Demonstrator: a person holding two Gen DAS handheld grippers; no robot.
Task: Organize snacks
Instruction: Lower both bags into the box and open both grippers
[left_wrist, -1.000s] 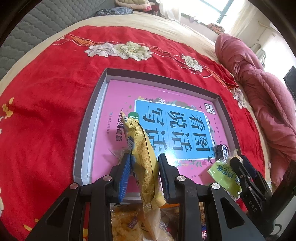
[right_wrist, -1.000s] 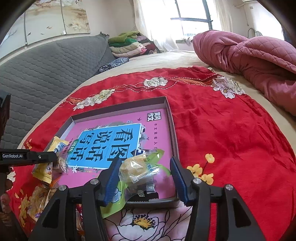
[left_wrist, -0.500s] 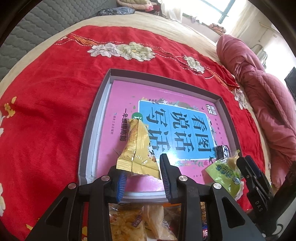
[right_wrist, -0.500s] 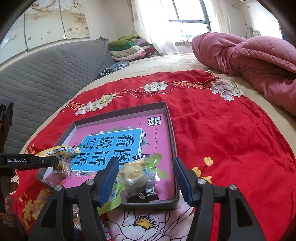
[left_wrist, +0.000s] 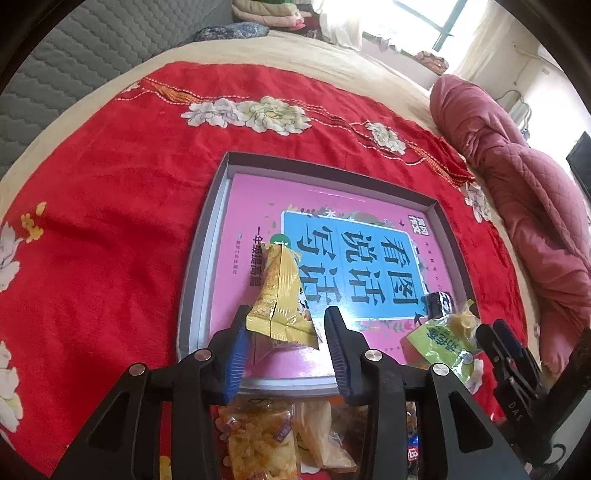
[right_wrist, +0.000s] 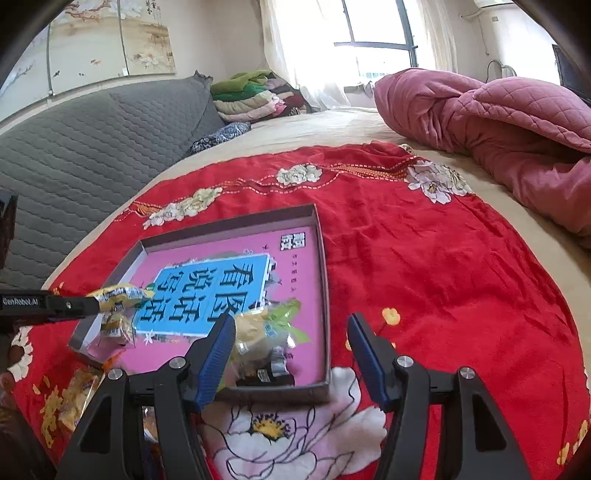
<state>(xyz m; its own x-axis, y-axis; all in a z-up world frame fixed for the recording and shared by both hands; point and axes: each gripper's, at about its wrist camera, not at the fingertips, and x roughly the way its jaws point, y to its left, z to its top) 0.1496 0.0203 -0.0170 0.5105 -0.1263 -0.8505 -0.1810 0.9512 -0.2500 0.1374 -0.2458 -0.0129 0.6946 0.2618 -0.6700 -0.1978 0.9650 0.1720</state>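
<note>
A grey tray (left_wrist: 207, 258) holding a pink book lies on the red blanket. A yellow snack packet (left_wrist: 280, 299) rests in the tray's near left part, just ahead of my open left gripper (left_wrist: 286, 332), which has let go of it. A green and yellow snack bag (right_wrist: 266, 328) lies in the tray's near right corner, with a small dark packet (right_wrist: 275, 365) beside it. My right gripper (right_wrist: 291, 347) is open, hovering just behind them; the bag touches the left finger. The bag also shows in the left wrist view (left_wrist: 443, 339).
More snack packets (left_wrist: 266, 435) lie on the red blanket (left_wrist: 110, 240) at the tray's near edge. A pink quilt (right_wrist: 498, 122) is heaped at the right. A grey padded headboard (right_wrist: 92, 147) runs along the left.
My left gripper opened and pulled back, leaving the yellow packet lying in the tray. My right gripper drew back a little from the green bag.
</note>
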